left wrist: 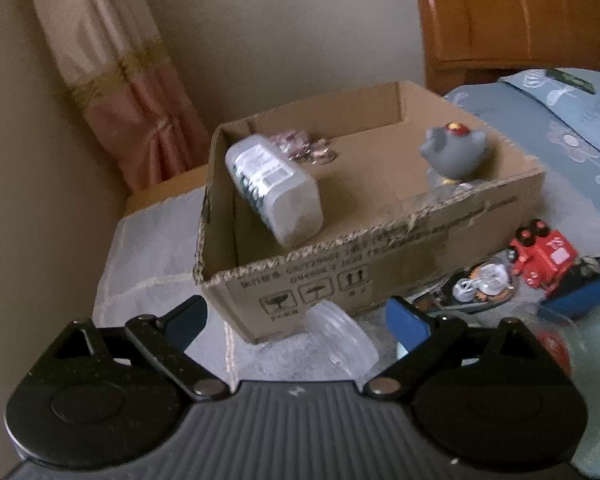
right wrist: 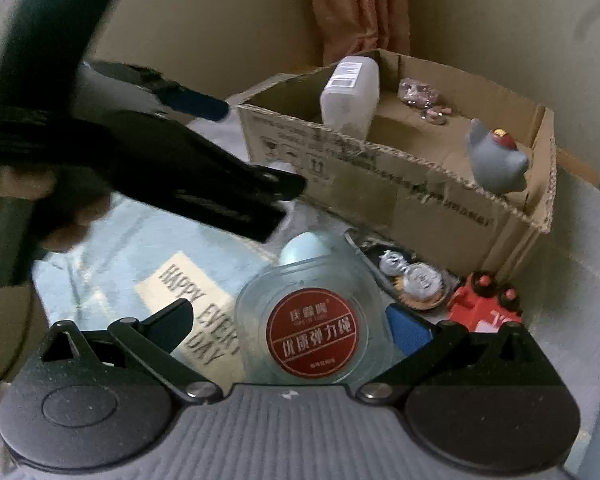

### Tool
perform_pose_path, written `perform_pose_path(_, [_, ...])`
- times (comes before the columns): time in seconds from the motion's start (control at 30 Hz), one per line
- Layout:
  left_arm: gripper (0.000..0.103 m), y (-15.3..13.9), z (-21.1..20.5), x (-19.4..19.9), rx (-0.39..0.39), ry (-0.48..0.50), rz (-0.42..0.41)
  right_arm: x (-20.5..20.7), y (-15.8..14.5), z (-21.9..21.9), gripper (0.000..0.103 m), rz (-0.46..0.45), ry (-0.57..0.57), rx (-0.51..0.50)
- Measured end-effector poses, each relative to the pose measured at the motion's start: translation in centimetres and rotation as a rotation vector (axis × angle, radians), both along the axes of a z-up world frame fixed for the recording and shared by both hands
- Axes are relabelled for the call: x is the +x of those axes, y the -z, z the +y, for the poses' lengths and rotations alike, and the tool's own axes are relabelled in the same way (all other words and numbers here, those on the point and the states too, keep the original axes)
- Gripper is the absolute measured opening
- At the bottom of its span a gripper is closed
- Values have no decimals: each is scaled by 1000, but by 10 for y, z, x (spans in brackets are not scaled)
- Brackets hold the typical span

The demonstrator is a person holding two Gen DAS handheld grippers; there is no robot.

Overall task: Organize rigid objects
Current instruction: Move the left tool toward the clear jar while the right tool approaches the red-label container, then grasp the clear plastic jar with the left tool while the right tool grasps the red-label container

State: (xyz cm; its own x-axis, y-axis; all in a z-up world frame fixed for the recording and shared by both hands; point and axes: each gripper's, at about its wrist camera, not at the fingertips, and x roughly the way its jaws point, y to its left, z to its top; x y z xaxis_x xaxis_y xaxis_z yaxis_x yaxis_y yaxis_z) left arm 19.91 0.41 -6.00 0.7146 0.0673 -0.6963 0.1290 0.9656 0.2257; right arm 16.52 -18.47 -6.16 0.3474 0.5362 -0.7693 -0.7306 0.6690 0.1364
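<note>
Cardboard box (left wrist: 380, 216), open top, sits on a pale cloth (left wrist: 148, 256) over a bed, torn front rim, printed handling symbols on the front wall. Inside, left to right in the left wrist view: a translucent plastic bottle (left wrist: 274, 190) with a label, leaning against the left wall, tilted; a small heap of pinkish shiny bits (left wrist: 304, 146) on the box floor near the back; a grey figurine (left wrist: 454, 152) with a red-and-gold top at the right end, just behind the front rim.

Left gripper (left wrist: 296, 322): jaws wide apart, nothing between the fingers. A clear round lid (left wrist: 340, 336) lies on the cloth in front of the box, between the fingers but apart from both.

Right of the box front, outside it: a dark tray with silver foil-wrapped pieces (left wrist: 480, 284), then a red toy vehicle (left wrist: 544, 254) just beside it. Blue floral bedding (left wrist: 560, 120) and a wooden headboard (left wrist: 512, 12) behind.

Right wrist view: left gripper (right wrist: 236, 144) crosses the left side, blurred. Right gripper (right wrist: 292, 332) spread wide; a clear round container (right wrist: 312, 332) with a red label sits between the fingers, contact with the pads cannot be told. A pale blue egg-shaped thing (right wrist: 300, 250) just behind it. Printed mat (right wrist: 196, 308) at left. Curtain (right wrist: 364, 8) behind the box (right wrist: 420, 200).
</note>
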Motion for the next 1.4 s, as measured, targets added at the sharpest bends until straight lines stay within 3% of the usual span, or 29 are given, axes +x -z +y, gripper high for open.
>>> perform_pose_path(0.27, [96,11,19,-12,-37,-43,37,-13,-2,3,103,23,-2,0])
perform_pose_path(0.5, [96,14,44,-43,-18,-35,28,-24,1,8,103,48,-3,-29])
perform_pose_path(0.83, [96,1,63,-59,-94,-53,-19,-21,30,34,103,38,74,-190])
perform_pose_path(0.9, [96,0,65,-62,-110,-61,-20,-22,32,39,103,1,78,-217])
perform_pose_path(1.13, [98,4,71,-79,-204,-89,1,-18,31,43,103,13,100,-225])
perform_pose_path(1.4, [101,32,71,-66,-234,-156,46,-22,32,38,103,-14,101,-199])
